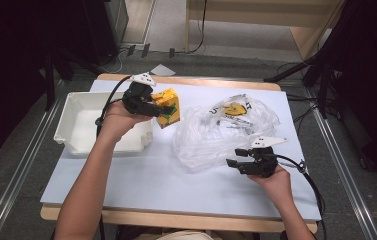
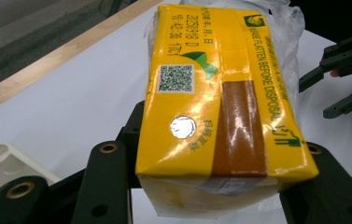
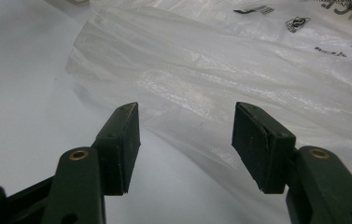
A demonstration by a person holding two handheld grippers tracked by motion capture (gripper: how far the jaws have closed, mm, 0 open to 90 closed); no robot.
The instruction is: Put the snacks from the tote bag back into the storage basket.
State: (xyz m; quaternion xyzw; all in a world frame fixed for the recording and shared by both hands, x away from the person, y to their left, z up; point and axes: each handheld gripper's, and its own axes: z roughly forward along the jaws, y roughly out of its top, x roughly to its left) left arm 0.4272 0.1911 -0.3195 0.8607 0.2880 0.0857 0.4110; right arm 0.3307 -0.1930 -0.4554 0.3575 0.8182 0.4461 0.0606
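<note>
Forearms reach in from the near edge. Left gripper (image 1: pixel 152 106) clamps the yellow cardboard drink carton (image 1: pixel 168 107) sideways, held above the table between the white plastic bin (image 1: pixel 76 131) on the left and the crumpled clear plastic bag (image 1: pixel 216 132), probably bound for the bin. Right gripper (image 3: pixel 186 140) waits, jaws apart and empty, at the bag's near edge.

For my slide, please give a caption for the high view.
Left gripper holds a yellow carton beside the white bin; right gripper open at plastic bag.
</note>
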